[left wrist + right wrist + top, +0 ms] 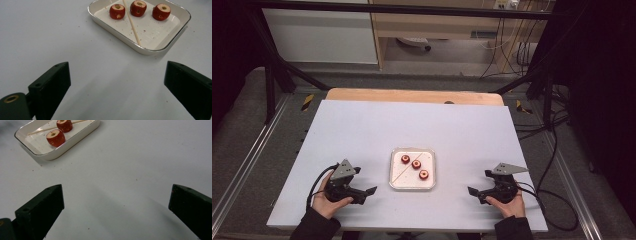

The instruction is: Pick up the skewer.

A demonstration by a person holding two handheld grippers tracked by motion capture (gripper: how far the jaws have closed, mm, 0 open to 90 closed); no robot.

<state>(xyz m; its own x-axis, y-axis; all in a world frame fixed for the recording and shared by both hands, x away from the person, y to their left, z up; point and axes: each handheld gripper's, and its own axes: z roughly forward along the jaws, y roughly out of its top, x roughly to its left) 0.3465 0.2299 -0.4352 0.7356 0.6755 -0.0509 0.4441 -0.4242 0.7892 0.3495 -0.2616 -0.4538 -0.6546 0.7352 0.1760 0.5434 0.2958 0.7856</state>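
Nearest the person's edge of the white table (362, 125): left gripper (368, 191) and right gripper (472, 190), one in each hand, resting low on either side, jaws spread wide and holding nothing; each well apart from the tray.

Between them, at mid-table: white tray (395, 170), shallow, dark-rimmed; contents, three red cored fruits (416, 164) in a diagonal row and one thin wooden skewer (404, 171) laid corner to corner, loose, passing beside the fruits.

Step judged in hand: the start, nothing yet picked up; likely work, threading fruit onto the skewer. Next move calls for one gripper to pinch the skewer near an end, the other to take a fruit and line up its cored hole.

Left gripper view: all three fruits (138, 8), holes upward, skewer (131, 23) full length, crumbs on the tray (120, 37); right gripper view: two fruits (55, 137), the tray (62, 148) cut off at the top edge; high view alone gives both grippers' placing.

Beyond the table: floor, cables, cabinet.
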